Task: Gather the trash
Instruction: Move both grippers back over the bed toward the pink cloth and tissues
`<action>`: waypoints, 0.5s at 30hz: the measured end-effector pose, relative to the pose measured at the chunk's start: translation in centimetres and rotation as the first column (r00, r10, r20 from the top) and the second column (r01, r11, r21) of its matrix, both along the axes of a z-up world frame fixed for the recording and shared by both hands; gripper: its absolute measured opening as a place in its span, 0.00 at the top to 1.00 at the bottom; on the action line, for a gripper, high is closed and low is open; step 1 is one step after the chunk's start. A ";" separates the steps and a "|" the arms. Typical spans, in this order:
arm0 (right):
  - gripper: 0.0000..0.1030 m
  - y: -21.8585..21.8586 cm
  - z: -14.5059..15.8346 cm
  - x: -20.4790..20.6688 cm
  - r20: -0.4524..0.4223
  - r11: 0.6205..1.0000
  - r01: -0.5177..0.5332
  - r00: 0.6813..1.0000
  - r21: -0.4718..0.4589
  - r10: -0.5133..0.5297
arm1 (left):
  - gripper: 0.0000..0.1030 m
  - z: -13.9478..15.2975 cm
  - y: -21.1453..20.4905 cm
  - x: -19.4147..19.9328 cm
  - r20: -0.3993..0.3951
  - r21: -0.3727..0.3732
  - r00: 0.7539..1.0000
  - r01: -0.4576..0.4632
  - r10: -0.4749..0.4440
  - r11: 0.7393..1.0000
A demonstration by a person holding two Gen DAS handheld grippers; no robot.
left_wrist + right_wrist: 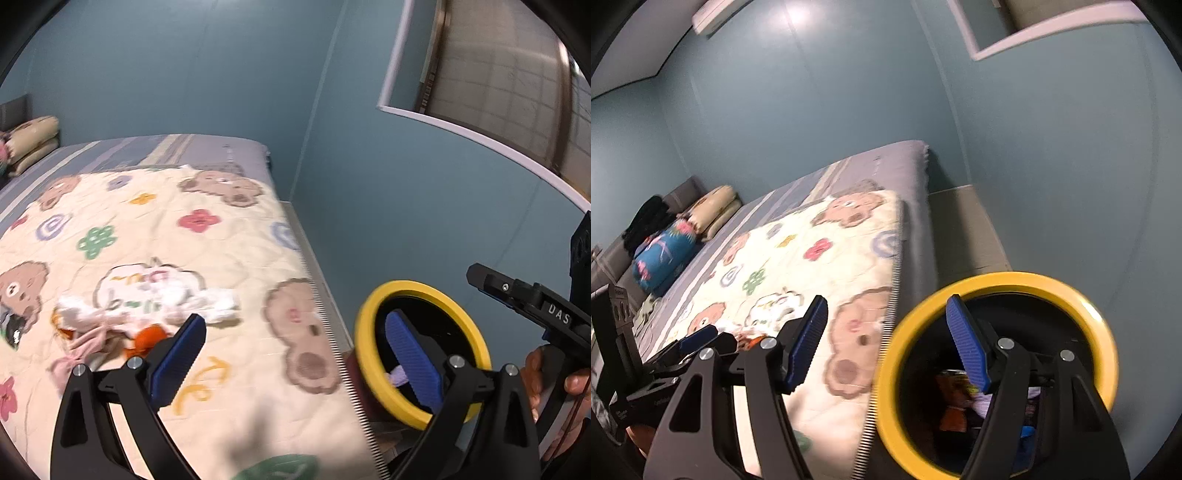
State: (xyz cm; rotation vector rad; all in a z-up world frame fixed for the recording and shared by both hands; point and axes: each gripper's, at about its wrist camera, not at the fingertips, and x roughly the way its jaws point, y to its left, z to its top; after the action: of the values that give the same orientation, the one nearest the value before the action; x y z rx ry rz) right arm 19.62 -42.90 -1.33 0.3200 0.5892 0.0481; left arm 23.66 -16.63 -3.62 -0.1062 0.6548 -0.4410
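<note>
A pile of trash, white and pink crumpled tissue with an orange scrap, lies on the cartoon bear quilt on the bed. A bin with a yellow rim stands beside the bed's right edge; in the right wrist view the bin holds orange, purple and blue scraps. My left gripper is open and empty, above the quilt's edge, right of the pile. My right gripper is open and empty, its right finger over the bin's mouth. The left gripper's tip shows low at the left.
Pillows, a blue patterned bundle and dark clothes lie at the bed's far end. Blue walls close the room, with a white-framed window on the right. A narrow grey ledge runs between bed and wall.
</note>
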 end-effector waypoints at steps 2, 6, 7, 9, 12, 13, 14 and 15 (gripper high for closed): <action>0.38 1.8 0.1 1.0 -0.010 1.000 -0.026 1.000 -0.016 0.026 | 0.08 0.0 1.7 0.2 -0.002 -0.005 1.000 -0.031 0.031 1.000; 0.38 5.1 0.1 2.9 -0.031 0.996 -0.082 0.996 -0.038 0.081 | 0.08 -0.3 5.4 0.5 0.004 -0.004 0.996 -0.092 0.092 0.996; 0.38 6.0 0.0 3.4 -0.037 0.995 -0.095 0.995 -0.044 0.093 | 0.08 -0.5 6.4 0.7 0.001 -0.003 0.994 -0.107 0.107 0.994; 0.38 7.2 -0.1 4.4 -0.048 0.992 -0.112 0.993 -0.054 0.110 | 0.08 -0.8 8.3 0.9 -0.005 -0.002 0.990 -0.138 0.138 0.990; 0.38 9.0 -0.5 6.1 -0.076 0.988 -0.141 0.988 -0.068 0.136 | 0.08 -1.4 10.8 1.3 -0.008 0.012 0.983 -0.184 0.184 0.983; 0.38 9.5 -0.7 6.6 -0.083 0.986 -0.147 0.987 -0.074 0.141 | 0.08 -1.7 11.6 1.4 -0.010 0.021 0.980 -0.198 0.199 0.980; 0.38 10.1 -0.9 7.2 -0.091 0.984 -0.155 0.985 -0.082 0.148 | 0.08 -2.0 12.5 1.6 -0.012 0.029 0.977 -0.213 0.213 0.977; 0.38 10.7 -1.1 7.8 -0.098 0.983 -0.164 0.983 -0.088 0.155 | 0.08 -2.4 13.3 1.7 -0.016 0.039 0.973 -0.227 0.228 0.973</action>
State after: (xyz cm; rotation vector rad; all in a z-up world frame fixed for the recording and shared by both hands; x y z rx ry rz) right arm 27.42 -32.24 -2.43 0.1817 0.7042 0.1597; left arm 25.40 -3.31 -5.99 -0.1496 0.6617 -0.2067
